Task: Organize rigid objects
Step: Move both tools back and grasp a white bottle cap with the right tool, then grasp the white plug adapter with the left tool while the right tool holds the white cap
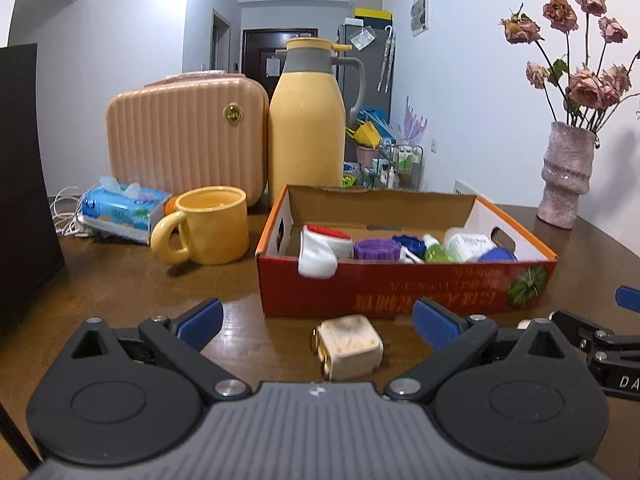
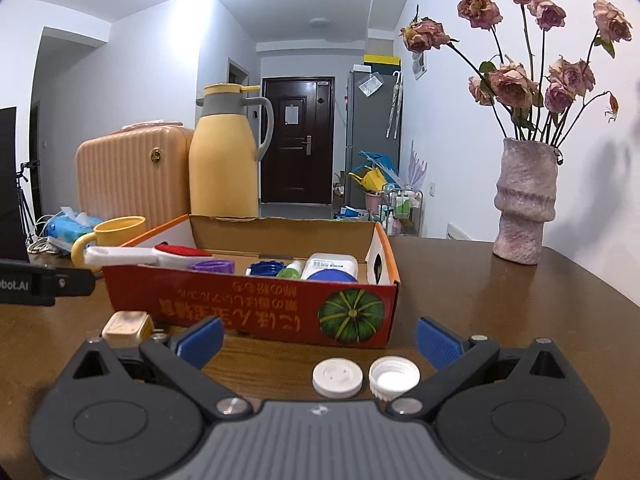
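Red cardboard box is showing off a green pumpkin print, mug and thermos are rocking yellow, ribbed suitcase is looking peachy-pink.

Before you sits an open red box on the table, pumpkin printed on its front. Inside lie a white brush with a red head, leaning over the front wall, a purple cap, a blue cap, a green bottle and a white bottle. A cream plug lies just in front. Two white caps rest side by side nearer you.
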Available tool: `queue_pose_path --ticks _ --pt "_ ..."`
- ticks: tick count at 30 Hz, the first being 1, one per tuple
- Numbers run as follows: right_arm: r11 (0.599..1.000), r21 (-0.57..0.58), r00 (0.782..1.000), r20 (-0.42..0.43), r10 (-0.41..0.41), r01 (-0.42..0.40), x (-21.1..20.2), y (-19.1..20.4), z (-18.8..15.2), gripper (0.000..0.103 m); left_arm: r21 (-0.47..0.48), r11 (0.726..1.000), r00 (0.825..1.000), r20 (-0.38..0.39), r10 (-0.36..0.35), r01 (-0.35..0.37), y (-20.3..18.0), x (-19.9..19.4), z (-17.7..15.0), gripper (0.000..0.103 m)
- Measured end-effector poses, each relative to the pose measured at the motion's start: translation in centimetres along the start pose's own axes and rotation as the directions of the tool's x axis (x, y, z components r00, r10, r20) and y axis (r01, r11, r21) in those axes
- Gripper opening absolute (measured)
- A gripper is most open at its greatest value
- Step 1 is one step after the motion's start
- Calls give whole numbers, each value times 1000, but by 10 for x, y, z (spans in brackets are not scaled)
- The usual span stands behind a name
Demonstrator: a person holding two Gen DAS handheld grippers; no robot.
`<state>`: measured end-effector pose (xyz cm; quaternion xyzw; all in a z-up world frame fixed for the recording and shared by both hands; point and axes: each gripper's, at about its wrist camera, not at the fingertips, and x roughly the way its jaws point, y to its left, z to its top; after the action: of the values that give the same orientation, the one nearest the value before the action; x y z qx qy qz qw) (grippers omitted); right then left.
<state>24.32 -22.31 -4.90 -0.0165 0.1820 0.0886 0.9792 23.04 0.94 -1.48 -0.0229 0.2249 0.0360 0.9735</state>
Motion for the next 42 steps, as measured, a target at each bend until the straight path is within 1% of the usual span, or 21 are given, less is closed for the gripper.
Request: queue_pose_path --ticks 10,14,18,24,27,29,31,33,35,36,38,39,40,41,42 --pt "1000 4 1000 -23 -2 2 -26 7 -19 103 13 1000 999 -46 -25 26 9 -26 -30 103" --pt "1000 2 999 -50 12 -12 -34 12 -27 103 15 999 997 -68 -27 28 13 -33 -43 103" --pt "999 -20 996 -86 32 -34 -35 22 -33 102 -6 1000 997 -71 -29 29 18 -34 -44 103" --pt "998 -32 989 -140 50 -55 -28 34 -37 102 6 999 996 -80 -43 43 15 -34 -45 103" --pt "997 -50 984 -173 44 -53 -20 41 -37 99 8 999 995 -88 -43 44 15 -33 -46 103" --pt "997 -60 979 -199 36 -49 -13 45 -37 93 4 999 995 -91 -44 45 15 -33 -46 103" --pt "997 -59 975 -218 38 -53 -8 47 -36 90 1 999 995 -95 -45 45 16 -33 -47 103" --pt "996 -60 971 -236 45 -60 -2 49 -36 82 1 999 994 -98 -46 47 15 -32 -46 103" --pt "995 -66 965 -257 52 -71 3 52 -36 73 2 999 994 -97 -47 47 15 -32 -46 103" --pt "995 -67 963 -265 57 -77 6 53 -36 70 2 999 994 -98 -47 47 15 -32 -46 103" --pt "993 -71 957 -282 68 -91 10 56 -36 61 2 999 994 -98 -47 47 15 -32 -46 103" --pt "993 -73 955 -289 72 -97 12 58 -36 59 1 999 994 -99 -47 47 15 -32 -46 103" --pt "992 -72 954 -289 78 -103 13 58 -35 53 1 999 994 -99 -46 46 15 -32 -46 103" --pt "991 -72 953 -289 86 -111 13 59 -35 39 1 999 994 -101 -45 45 15 -32 -46 103" --pt "990 -70 953 -289 96 -121 14 60 -35 39 0 999 994 -103 -45 45 15 -32 -46 103"
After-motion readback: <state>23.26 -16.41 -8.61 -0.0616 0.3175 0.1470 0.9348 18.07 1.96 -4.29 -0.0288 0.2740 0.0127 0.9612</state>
